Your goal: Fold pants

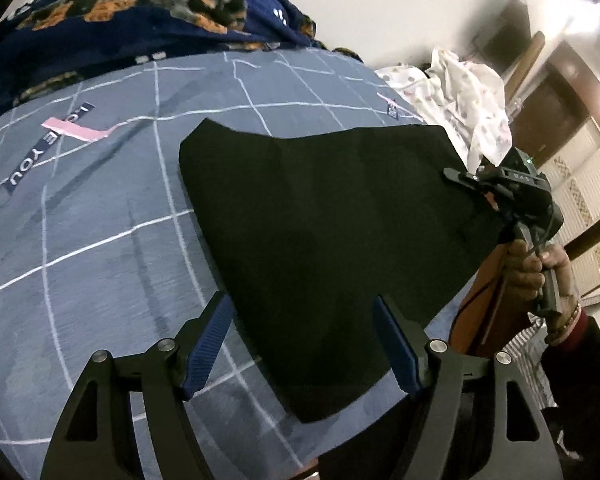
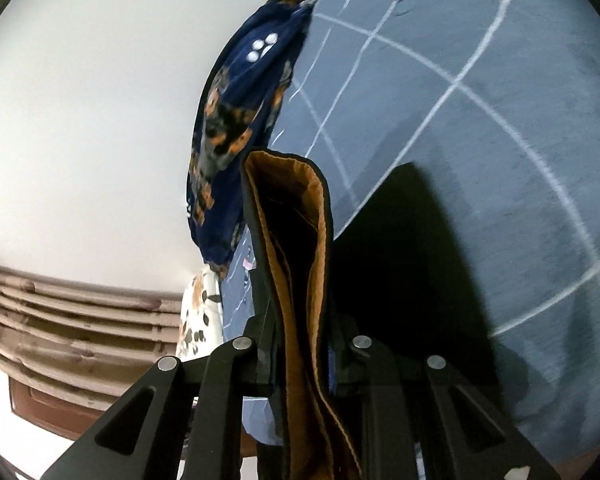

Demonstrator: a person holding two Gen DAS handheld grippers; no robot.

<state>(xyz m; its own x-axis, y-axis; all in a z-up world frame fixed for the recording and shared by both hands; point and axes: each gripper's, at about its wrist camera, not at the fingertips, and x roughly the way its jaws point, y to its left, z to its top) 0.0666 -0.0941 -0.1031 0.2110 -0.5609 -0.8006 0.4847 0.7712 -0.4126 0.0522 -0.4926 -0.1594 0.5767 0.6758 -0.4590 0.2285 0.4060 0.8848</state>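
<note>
Right gripper [image 2: 300,360] clamped on black, orange-lined fabric pants [image 1: 320,216], lifting their right edge | left gripper [image 1: 304,344] wide, empty, over near hem | pants on grid-patterned blue bedsheet [image 1: 100,240] | risk: thick layers slipping out, fold collapsing.

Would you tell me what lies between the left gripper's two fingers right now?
In the left wrist view, the left gripper is open, and the near edge of the black pants lies between its fingers on the blue checked bedsheet.
</note>
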